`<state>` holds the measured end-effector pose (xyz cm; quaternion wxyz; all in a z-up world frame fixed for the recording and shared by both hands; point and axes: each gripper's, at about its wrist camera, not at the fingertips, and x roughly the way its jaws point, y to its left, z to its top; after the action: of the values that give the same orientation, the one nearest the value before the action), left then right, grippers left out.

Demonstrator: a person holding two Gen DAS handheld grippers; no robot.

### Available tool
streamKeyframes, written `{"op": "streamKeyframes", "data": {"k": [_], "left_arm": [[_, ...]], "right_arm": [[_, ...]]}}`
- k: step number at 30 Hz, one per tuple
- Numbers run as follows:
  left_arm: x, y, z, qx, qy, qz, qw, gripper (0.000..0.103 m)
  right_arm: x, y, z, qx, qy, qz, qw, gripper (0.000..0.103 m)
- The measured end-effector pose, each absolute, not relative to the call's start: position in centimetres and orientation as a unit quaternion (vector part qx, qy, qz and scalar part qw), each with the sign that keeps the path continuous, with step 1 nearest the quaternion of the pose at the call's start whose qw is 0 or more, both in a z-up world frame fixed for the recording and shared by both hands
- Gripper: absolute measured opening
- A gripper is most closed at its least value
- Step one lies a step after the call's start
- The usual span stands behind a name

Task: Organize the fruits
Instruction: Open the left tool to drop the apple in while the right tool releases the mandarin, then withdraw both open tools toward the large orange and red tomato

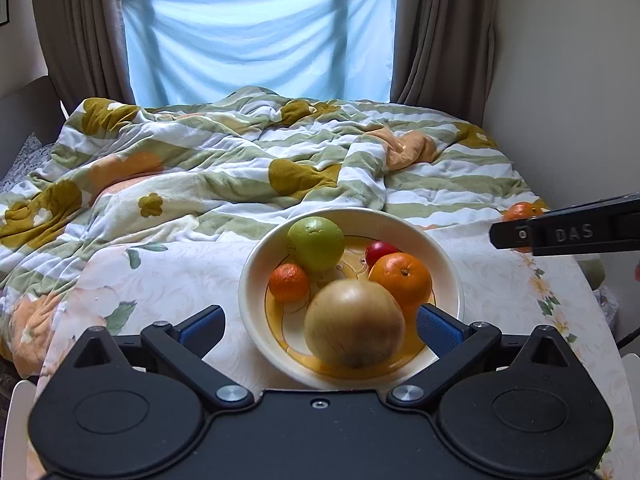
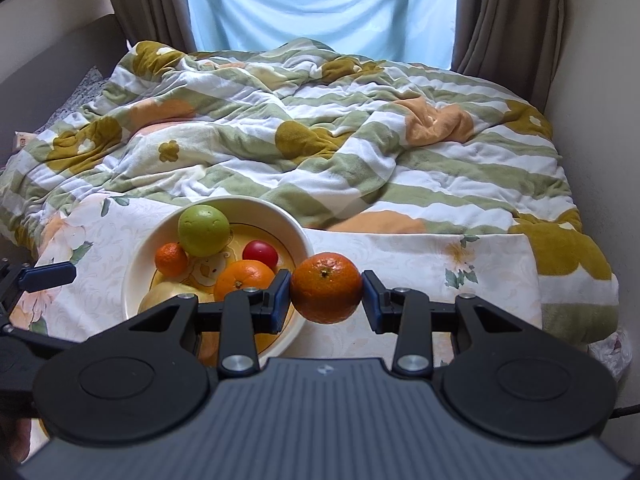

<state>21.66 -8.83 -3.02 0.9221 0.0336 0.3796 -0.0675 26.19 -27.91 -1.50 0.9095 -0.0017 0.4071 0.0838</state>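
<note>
A cream bowl (image 1: 256, 276) (image 2: 136, 264) on the floral cloth holds a green apple (image 1: 316, 244) (image 2: 203, 231), a small mandarin (image 1: 289, 282) (image 2: 171, 259), a red plum (image 1: 381, 252) (image 2: 260, 253), an orange (image 1: 402, 278) (image 2: 242, 280) and a large yellow pear (image 1: 354, 324) (image 2: 164, 295). My left gripper (image 1: 320, 330) is open and empty, its jaws on either side of the bowl's near part. My right gripper (image 2: 326, 294) is shut on a mandarin (image 2: 326, 287) and holds it just right of the bowl; it also shows in the left wrist view (image 1: 520, 213).
The table with the floral cloth (image 1: 168, 280) (image 2: 420, 264) stands against a bed with a crumpled green, white and orange striped blanket (image 1: 240, 168) (image 2: 320, 140). Brown curtains (image 1: 440, 32) and a blue sheet over the window lie behind. A wall is on the right.
</note>
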Motion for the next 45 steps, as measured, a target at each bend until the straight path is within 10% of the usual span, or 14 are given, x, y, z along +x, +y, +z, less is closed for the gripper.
{"op": "streamKeyframes", "data": {"k": [23,29,45], "left_arm": [[15.7,-5.7,-3.4,-0.006,0.396,-0.016,0.918,0.103],[14.3,-5.1,-2.7,-0.018,0.389,-0.007,0.921,0.103],[9.9,-4.9,1.2,-0.017,0.349,0.009,0.937,0.103]], "right_arm": [[24.5,-22.3,-7.2,-0.059,0.417,0.197,0.886,0.055],[23.6,-22.8,-6.3,-0.051,0.404,0.189,0.893,0.100],[18.4,-25.2,-2.0,-0.053,0.368,0.164,0.914,0.102]]}}
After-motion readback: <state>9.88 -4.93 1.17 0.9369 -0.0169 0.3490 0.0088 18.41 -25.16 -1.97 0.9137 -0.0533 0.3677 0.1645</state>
